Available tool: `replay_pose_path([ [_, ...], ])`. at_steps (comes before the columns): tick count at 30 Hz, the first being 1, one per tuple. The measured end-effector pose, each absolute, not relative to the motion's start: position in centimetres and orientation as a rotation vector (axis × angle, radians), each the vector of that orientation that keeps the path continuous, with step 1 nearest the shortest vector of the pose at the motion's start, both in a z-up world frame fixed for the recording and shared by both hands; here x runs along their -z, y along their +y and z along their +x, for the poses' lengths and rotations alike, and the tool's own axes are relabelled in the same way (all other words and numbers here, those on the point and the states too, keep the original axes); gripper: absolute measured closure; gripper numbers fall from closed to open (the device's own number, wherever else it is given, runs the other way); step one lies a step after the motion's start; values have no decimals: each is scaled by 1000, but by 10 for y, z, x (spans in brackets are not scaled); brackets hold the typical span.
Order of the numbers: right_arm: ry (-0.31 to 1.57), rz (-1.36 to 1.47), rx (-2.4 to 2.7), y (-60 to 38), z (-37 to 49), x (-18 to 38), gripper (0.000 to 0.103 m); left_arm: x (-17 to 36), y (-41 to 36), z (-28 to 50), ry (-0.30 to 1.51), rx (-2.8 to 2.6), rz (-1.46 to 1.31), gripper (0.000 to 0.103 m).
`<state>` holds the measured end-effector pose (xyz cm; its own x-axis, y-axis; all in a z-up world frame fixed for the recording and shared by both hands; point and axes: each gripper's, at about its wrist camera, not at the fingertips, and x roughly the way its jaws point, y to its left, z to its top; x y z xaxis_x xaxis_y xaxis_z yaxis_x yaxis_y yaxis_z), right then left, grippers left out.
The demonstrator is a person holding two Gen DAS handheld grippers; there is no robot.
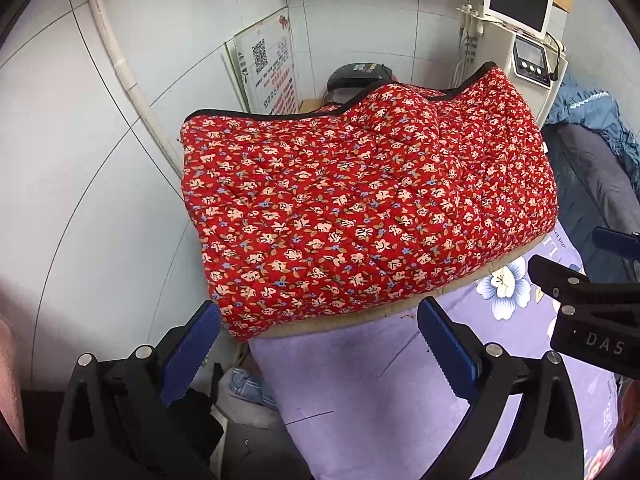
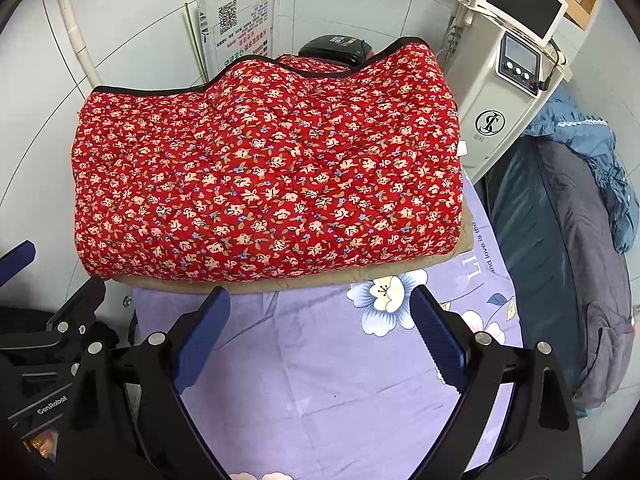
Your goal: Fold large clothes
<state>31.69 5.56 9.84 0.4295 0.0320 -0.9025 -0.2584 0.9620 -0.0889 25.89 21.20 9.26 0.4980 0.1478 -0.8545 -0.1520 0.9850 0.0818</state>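
Left wrist view. The left tool (image 1: 318, 316) is hovering with its two blue-padded fingers (image 1: 192, 354) spread wide, gripping nothing. Ahead of it the red floral quilted garment (image 1: 360, 208) is lying folded into a thick rectangular bundle on the lilac flowered bedsheet (image 1: 360, 384), its black-trimmed edge turned toward the tiled wall (image 1: 100, 160). A tan lining layer (image 1: 344, 322) is showing along the near lower edge of the bundle. The left finger's tip is sitting just beside the bundle's near left corner; whether it is touching cannot be told. The right tool (image 1: 560, 280) is entering from the right edge, apart from the garment. Beyond the bundle, a white machine with a screen (image 1: 520, 24) and a printed sign (image 1: 272, 72) are standing against the wall, and a blue-grey heap of fabric (image 1: 592, 152) is lying to the right.

Right wrist view. The right tool (image 2: 322, 304) is likewise standing wide, its blue pads (image 2: 438, 340) holding nothing and hanging over bare bedsheet (image 2: 320, 380) just short of the garment's (image 2: 264, 176) near edge. The folded bundle is occupying the far part of the bed, the tan layer (image 2: 280, 282) protruding beneath it. The left tool (image 2: 60, 292) is showing at the left margin, beside the bundle's near left corner. The white machine (image 2: 512, 76) is standing to the right of the garment, the sign (image 2: 236, 24) behind it, and dark grey and blue fabric (image 2: 560, 220) is lying along the right side.
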Motion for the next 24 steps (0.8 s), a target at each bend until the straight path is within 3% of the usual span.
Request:
replay_pose_path([
  [24,1121,-248,-212,66,314,-93,13,-81,222,256,1091,-193,-80,6],
])
